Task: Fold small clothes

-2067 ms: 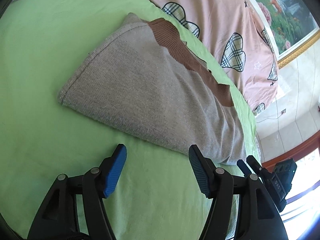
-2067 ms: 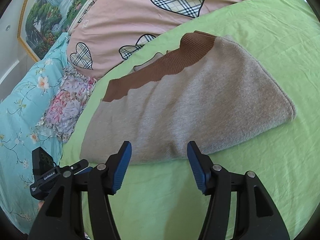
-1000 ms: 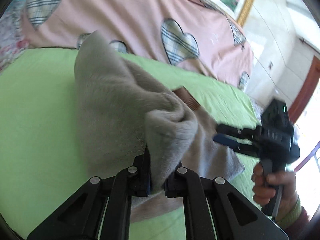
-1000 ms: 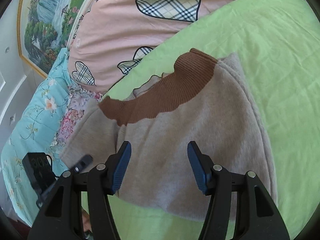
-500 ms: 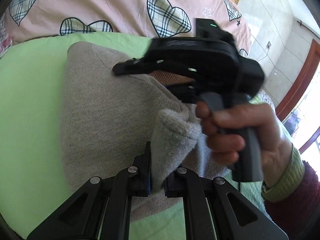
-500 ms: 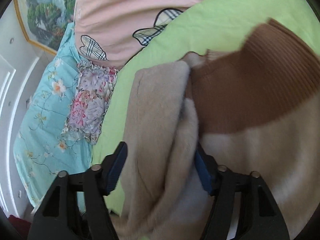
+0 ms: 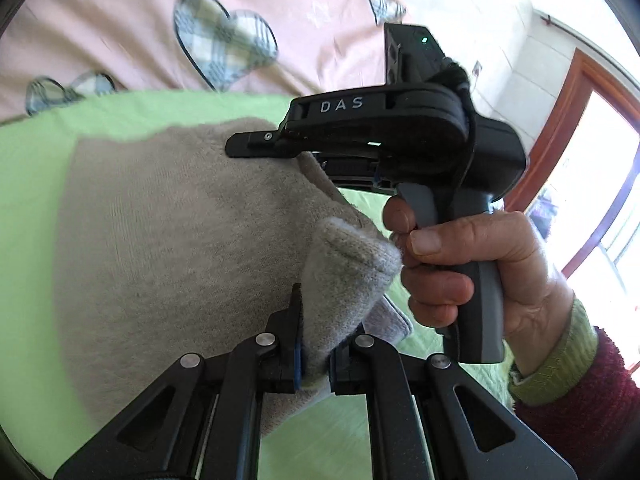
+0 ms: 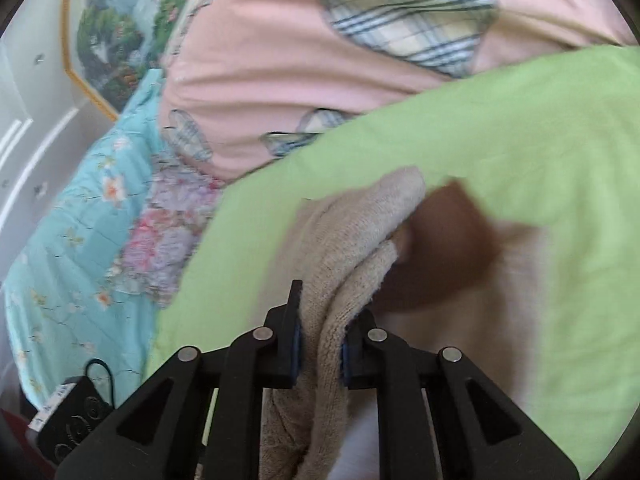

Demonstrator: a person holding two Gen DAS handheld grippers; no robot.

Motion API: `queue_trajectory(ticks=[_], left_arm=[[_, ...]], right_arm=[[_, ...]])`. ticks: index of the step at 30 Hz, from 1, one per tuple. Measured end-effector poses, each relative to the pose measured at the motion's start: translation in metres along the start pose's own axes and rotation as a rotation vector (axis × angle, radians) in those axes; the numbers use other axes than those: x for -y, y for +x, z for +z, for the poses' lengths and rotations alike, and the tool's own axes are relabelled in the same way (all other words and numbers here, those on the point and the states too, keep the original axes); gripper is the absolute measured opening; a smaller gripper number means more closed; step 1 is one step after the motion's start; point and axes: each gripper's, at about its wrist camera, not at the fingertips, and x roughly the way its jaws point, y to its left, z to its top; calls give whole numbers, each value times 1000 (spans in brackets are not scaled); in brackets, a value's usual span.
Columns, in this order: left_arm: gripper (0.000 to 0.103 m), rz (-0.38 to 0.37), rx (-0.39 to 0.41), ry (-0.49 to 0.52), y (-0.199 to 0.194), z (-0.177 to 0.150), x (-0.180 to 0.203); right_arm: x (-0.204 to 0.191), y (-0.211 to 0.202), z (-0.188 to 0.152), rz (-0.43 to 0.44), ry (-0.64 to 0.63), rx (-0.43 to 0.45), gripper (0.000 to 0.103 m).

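Sweater (image 7: 168,248) sits on the green sheet (image 7: 28,208), filling the middle and left of the left wrist view, grey knit all bunched up. The left gripper (image 7: 316,364) at the bottom centre is clamped tight on a folded corner of it, and that corner pokes up between the jaws like a little tent.

Right next to that, in the right half of the same view, a hand (image 7: 472,264) in a green cuff and dark red sleeve (image 7: 592,392) squeezes the handle of the right gripper (image 8: 320,344), whose black body crosses the upper middle of the frame with its tip over the top edge of the sweater.

In the right wrist view the right gripper is at the bottom centre and its jaws are closing, with a thick double fold of the sweater already pinched between the blue pads (image 8: 295,344). The brown ribbed band (image 8: 444,248) of the sweater shows just right of that fold, pretty blurry.

Behind it all there's a pink blanket (image 8: 288,60) with plaid hearts across the top, a turquoise flowery quilt (image 8: 80,220) on the left, and a framed landscape picture (image 8: 116,32) in the upper left. A small black device (image 8: 70,416) sits in the lower left corner.
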Motion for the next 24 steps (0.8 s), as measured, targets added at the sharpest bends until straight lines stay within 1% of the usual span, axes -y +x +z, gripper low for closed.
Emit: queue_trajectory(ticks=[2, 4, 7, 10, 11, 13, 14, 15, 16, 17, 18, 19, 20, 21, 22, 24], left_arm=[[7, -19, -36, -16, 20, -4, 4], [7, -24, -52, -13, 33, -3, 6], [8, -16, -84, -18, 50, -6, 6], [10, -14, -98, -21, 56, -9, 4], [11, -15, -98, -23, 56, -7, 3], [17, -34, -126, -18, 51, -4, 5], [22, -40, -135, -12, 47, -4, 5], [28, -45, -143, -3, 40, -2, 4], [32, -59, -143, 5, 29, -3, 3], [42, -65, -135, 7, 20, -2, 1], [56, -61, -126, 8, 8, -3, -1], [62, -52, -115, 7, -1, -3, -4], [64, -43, -92, 6, -14, -3, -10], [64, -32, -73, 3, -25, -3, -15], [64, -23, -62, -5, -33, -2, -20], [66, -1, -39, -40, -49, 1, -36]], right_arm=[[19, -4, -5, -48, 19, -9, 16], [34, -6, -10, -81, 33, -11, 16], [54, -2, -14, -102, 59, -25, 16], [62, 3, -21, -154, 14, -46, 16], [64, 2, -21, -148, 15, -35, 16], [64, -1, -22, -147, 26, -21, 17], [64, -5, -22, -160, 29, -10, 18], [62, -9, -22, -167, 28, -1, 22], [60, -13, -23, -179, 21, 8, 24], [58, -18, -24, -193, 12, 17, 26], [56, -24, -26, -206, 6, 27, 33], [55, -29, -29, -214, 5, 38, 46], [54, -35, -31, -216, 9, 51, 54], [54, -39, -34, -217, 16, 62, 65], [53, -44, -37, -213, 19, 70, 67], [54, -45, -41, -204, 24, 56, 67]])
